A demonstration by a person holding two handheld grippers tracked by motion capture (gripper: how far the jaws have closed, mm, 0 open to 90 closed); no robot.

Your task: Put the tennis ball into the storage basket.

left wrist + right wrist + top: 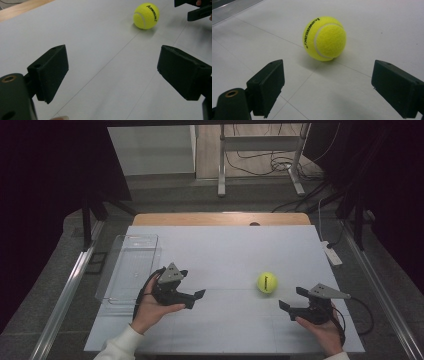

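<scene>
A yellow tennis ball with black lettering rests on the white table top, right of centre. My right gripper is open just right of and nearer than the ball; its jaws point at the ball from a short way off and hold nothing. My left gripper is open at the left of the table, aimed to the right across the bare surface toward the ball, well apart from it. The right gripper's jaws lie beyond the ball in the left gripper view.
A clear plastic tray lies at the table's left edge, beside my left hand. A white power strip sits at the right edge. A wooden strip runs along the far edge. A metal stand is on the floor beyond.
</scene>
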